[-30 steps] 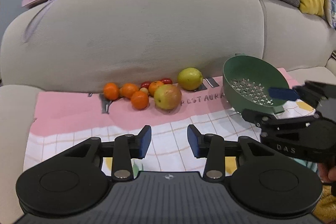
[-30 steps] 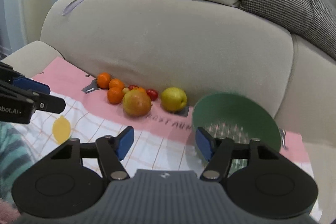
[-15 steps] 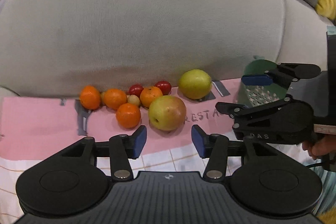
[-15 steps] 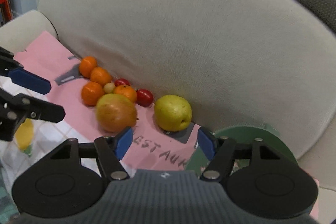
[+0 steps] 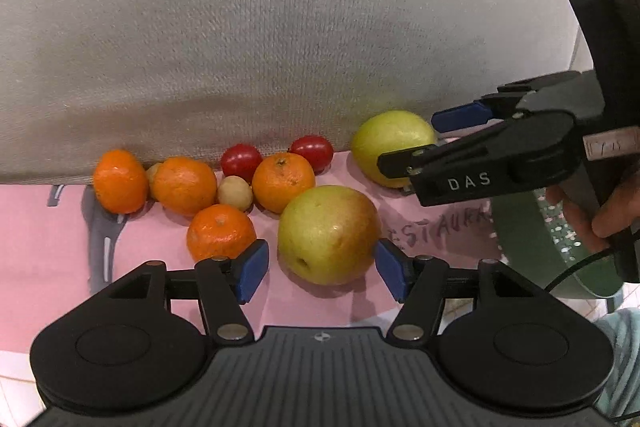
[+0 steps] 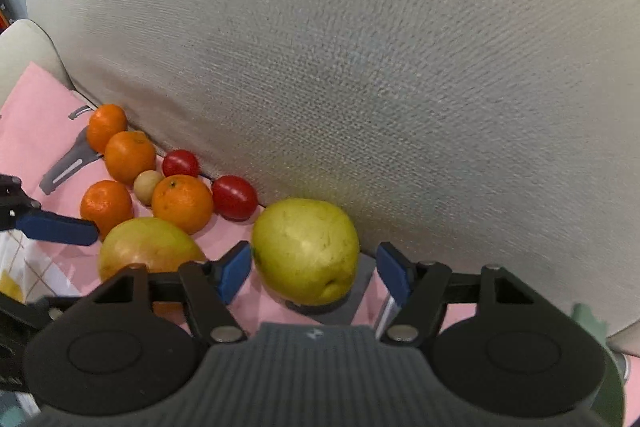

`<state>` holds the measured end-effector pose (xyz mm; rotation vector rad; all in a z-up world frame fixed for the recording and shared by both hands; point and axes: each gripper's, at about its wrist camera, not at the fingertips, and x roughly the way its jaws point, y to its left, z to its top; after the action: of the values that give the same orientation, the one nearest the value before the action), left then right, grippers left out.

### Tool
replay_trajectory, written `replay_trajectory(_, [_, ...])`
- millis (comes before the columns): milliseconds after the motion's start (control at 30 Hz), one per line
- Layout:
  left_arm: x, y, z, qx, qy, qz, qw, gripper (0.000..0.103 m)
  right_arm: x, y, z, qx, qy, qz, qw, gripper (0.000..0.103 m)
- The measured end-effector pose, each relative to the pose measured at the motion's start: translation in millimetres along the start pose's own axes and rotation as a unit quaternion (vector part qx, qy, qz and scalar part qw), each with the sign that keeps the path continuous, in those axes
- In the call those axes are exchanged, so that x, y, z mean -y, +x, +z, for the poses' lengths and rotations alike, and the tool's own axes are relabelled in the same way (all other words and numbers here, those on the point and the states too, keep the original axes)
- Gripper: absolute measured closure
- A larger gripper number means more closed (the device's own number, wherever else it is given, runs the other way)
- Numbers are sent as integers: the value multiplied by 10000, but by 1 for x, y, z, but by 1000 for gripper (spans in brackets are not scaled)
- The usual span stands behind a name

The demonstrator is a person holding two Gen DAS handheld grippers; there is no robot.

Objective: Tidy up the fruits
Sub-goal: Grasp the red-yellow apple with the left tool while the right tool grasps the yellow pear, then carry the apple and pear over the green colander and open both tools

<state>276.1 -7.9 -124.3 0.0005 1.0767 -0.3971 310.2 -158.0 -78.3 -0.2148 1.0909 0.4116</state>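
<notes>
- Left hand-held gripper (image 5: pixel 322 269): jaws apart w/ reddish-green apple (image 5: pixel 329 234) between the pads, on pink cloth (image 5: pixel 40 247).
- Right hand-held gripper (image 6: pixel 314 273): released, astride yellow-green apple (image 6: pixel 306 251) by sofa back (image 6: pixel 360 47).

The left gripper (image 5: pixel 322 269), black with blue pads, is held low with its jaws spread wide on either side of the large reddish-green apple (image 5: pixel 329 234), neither pad pressing it. The right gripper (image 6: pixel 314 274), of the same build, sits just right of that apple, jaws likewise spread. A bare hand (image 5: pixel 592 203) grips its handle.
</notes>
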Motion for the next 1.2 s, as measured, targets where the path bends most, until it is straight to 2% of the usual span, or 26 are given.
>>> replay_trajectory(267, [0,15,3,-72,-46,-194,9998,23,1,18,3,-228,98,116,9996,35])
replay_trajectory(500, [6,20,3,-55,-124,-146,9998,25,-4,26,2,-194,92,52,9998,39])
replay_trajectory(600, [6,22,3,-29,-218,-168,9996,29,-4,24,-1,-175,131,48,9998,39])
replay_trajectory(833, [10,9,-1,30,-259,1,9997,30,-5,-6,-10,0,303,205,9993,40])
replay_trajectory(1033, [15,-37,-9,343,-437,45,9984,30,-10,-51,-17,347,449,333,9978,40])
replay_trajectory(1200, [29,-79,-9,658,-411,3,9970,30,-5,-102,-37,725,658,379,9945,40])
